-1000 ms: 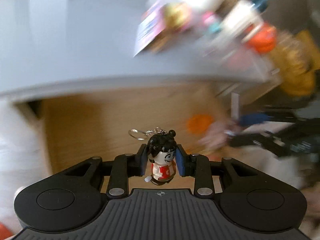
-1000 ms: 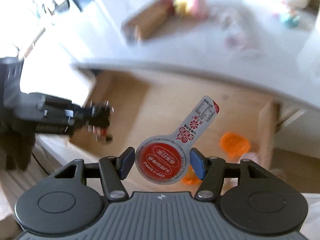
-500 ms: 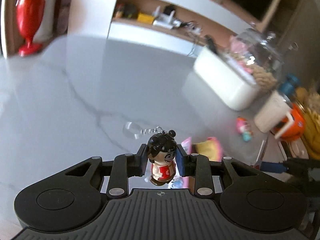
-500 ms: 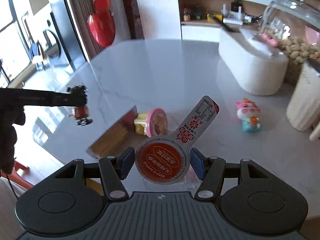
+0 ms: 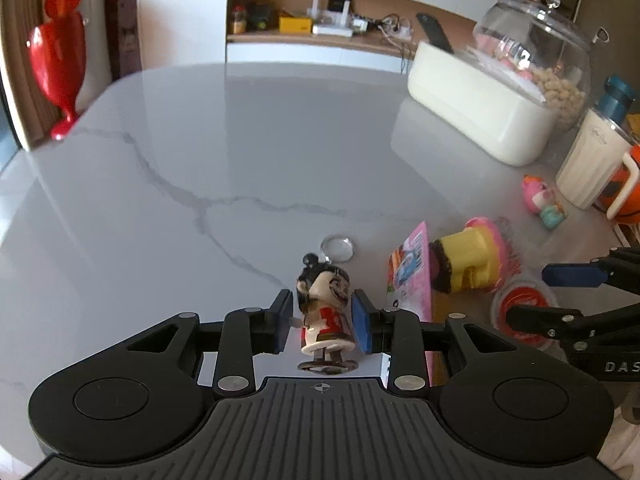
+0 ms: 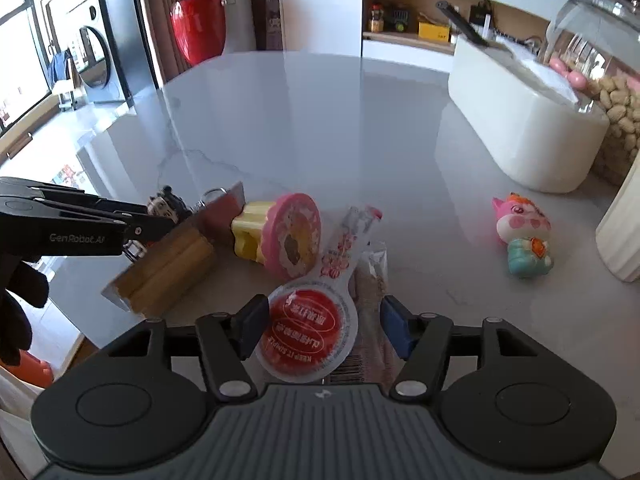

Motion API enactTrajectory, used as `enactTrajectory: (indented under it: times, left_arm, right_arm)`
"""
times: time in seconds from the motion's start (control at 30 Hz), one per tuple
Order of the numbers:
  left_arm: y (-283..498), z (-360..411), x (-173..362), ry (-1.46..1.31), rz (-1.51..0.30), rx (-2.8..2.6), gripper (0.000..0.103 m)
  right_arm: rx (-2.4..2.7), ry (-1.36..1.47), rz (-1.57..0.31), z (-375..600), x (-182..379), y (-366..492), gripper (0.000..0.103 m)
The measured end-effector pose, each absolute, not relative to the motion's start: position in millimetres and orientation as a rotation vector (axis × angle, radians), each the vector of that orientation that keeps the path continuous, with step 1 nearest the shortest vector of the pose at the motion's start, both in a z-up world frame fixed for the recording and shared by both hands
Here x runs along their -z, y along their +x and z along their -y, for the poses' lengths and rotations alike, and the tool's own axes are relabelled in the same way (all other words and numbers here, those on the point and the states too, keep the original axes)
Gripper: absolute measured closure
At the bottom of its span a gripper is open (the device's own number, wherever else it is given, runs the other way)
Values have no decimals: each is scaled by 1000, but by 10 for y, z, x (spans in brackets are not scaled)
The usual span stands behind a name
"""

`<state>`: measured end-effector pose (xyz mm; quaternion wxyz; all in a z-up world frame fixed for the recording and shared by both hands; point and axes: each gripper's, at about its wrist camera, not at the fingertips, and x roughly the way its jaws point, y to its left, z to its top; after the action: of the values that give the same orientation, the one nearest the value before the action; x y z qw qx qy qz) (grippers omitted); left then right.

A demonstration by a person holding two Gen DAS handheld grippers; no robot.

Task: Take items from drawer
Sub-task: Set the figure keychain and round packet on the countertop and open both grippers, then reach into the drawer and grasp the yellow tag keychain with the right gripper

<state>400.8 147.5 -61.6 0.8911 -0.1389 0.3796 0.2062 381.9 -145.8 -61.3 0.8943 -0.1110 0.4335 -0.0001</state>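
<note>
The left gripper [image 5: 322, 326] had just been easing its jaws apart. A small doll keychain [image 5: 326, 312] stood between them on its own feet on the grey marbled table [image 5: 200, 160]. It leaned a little; the left pad stood off from its body and the right pad was close against its side, so it was no longer squeezed. The doll's ring [image 5: 338, 249] lay flat on the table just beyond its head. The right gripper [image 6: 324, 324] had its jaws about half spread around a small cup with a red foil lid [image 6: 308, 332]. The cup sat against the left pad and clear of the right one, resting partly on a clear snack packet [image 6: 372, 280]. Just past the cup lay a pink-and-yellow toy cake [image 6: 280, 232] on its side. To its left lay a box of biscuit sticks [image 6: 172, 268], between the two grippers. Farther right stood a pink animal toy [image 6: 520, 232], well apart, and beyond it a long white box [image 6: 520, 132].
</note>
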Motion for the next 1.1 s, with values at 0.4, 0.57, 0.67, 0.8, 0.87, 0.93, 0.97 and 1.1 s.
enactTrajectory:
  times: [0.4, 0.57, 0.67, 0.8, 0.87, 0.93, 0.97, 1.1]
  left_arm:
    - [3804, -785, 172, -127, -749, -328, 68]
    - [3709, -431, 153, -97, -774, -242, 68]
    - [3725, -236, 229, -89, -813, -189, 68]
    - [3762, -42, 405, -90, -887, -115, 68]
    - [3797, 3, 553, -106, -950, -77, 68]
    - [3845, 7, 752, -152, -1046, -29, 68]
    - [3867, 7, 862, -177, -1094, -8, 68]
    - [3923, 49, 1298, -233, -1274, 47, 68]
  right_arm:
    - [-5, -124, -763, 1512, 224, 3150, 38]
    - [-6, -91, -820, 1661, 311, 2956, 38]
    - [1, -85, -863, 1743, 415, 2813, 38]
    - [7, -81, -922, 1833, 557, 2666, 38]
    - [29, -89, -951, 1883, 655, 2600, 38]
    - [50, -75, -983, 1959, 750, 2566, 38]
    - [58, -58, -995, 1992, 790, 2538, 38]
    - [77, 9, -1000, 2118, 832, 2528, 38]
